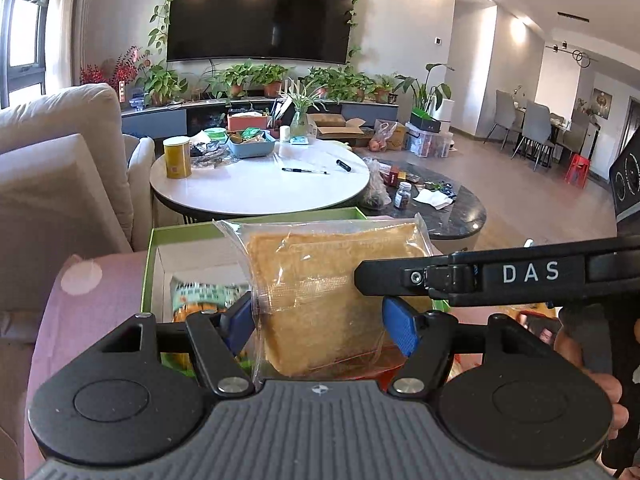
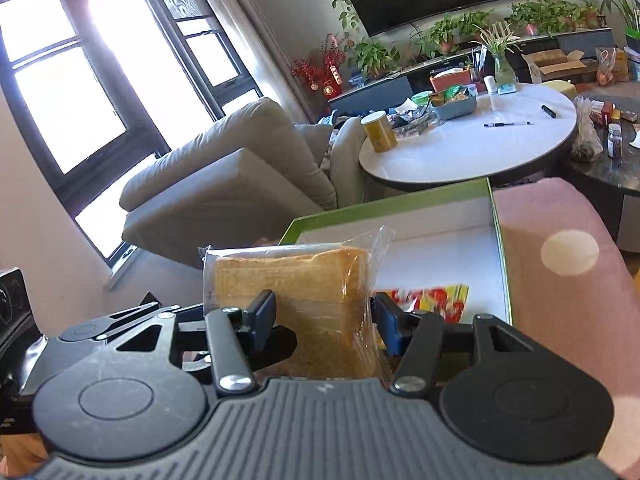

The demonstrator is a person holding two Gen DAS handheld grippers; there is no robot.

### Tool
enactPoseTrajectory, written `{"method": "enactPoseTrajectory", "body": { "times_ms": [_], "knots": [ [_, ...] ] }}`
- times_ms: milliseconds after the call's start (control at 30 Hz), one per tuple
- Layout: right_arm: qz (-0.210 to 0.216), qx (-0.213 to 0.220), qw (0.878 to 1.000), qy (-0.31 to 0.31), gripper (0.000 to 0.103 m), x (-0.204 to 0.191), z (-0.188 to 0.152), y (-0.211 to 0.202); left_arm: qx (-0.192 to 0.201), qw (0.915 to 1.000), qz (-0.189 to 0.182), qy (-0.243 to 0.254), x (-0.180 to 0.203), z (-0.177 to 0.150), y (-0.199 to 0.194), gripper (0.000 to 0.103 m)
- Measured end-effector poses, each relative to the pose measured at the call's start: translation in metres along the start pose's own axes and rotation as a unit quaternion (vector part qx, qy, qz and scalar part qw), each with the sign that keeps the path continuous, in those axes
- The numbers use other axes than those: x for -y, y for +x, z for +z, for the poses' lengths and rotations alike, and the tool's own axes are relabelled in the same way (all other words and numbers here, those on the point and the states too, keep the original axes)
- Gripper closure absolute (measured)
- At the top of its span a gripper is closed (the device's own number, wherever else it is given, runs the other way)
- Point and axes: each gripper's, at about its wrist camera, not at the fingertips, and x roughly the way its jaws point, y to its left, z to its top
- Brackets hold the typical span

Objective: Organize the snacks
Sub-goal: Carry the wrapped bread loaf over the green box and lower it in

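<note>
**Wrapped toast packet between both grippers above the green box**

A clear plastic packet of golden-brown toast slices (image 1: 320,300) is seen upright between the blue pads of the left gripper (image 1: 318,322). In the left wrist view the left pad (image 1: 240,320) lies against the wrapper, while the right pad (image 1: 400,326) stands at the wrapper's loose edge; whether it presses cannot be told. In the right wrist view the same packet (image 2: 296,300) is clamped by the right gripper (image 2: 324,320), both pads being set against the packet's sides, so a firm grasp is shown there. The black finger of the right gripper, marked DAS, is seen crossing the packet's right side in the left wrist view.

The packet is held over the near part of an open green-rimmed cardboard box with a white inside (image 2: 496,216). Inside the box, a teal-and-orange snack bag (image 1: 200,300) lies at the left and a red-and-yellow snack bag (image 2: 432,300) at the right; the white floor further back is left bare. The box rests on a pink spotted cloth (image 2: 560,280). A beige sofa (image 2: 240,160) stands just beside the box on the left, and a round white table (image 1: 260,192) lies beyond its far rim.
</note>
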Motion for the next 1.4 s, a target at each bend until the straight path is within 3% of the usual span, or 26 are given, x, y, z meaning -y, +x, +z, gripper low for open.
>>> {"method": "enactPoseTrajectory", "body": {
  "times_ms": [400,900,1100,1400],
  "knots": [
    [-0.007,0.005,1.0,0.017,0.046,0.039,0.033,0.045,-0.02,0.9998,0.005,0.0,-0.016,0.034,0.074,0.039],
    [-0.05,-0.012,0.998,0.032,0.046,0.072,0.036,0.072,-0.057,0.9982,-0.007,-0.016,-0.02,0.027,0.139,0.038],
    [-0.071,-0.004,0.997,0.022,0.045,0.078,0.031,0.075,-0.079,0.9967,0.001,-0.018,-0.023,0.02,0.144,0.032],
    [-0.066,-0.008,0.998,0.004,0.043,0.063,0.027,0.053,-0.051,0.9985,0.009,-0.018,-0.024,0.018,0.109,0.025]
  ]
}}
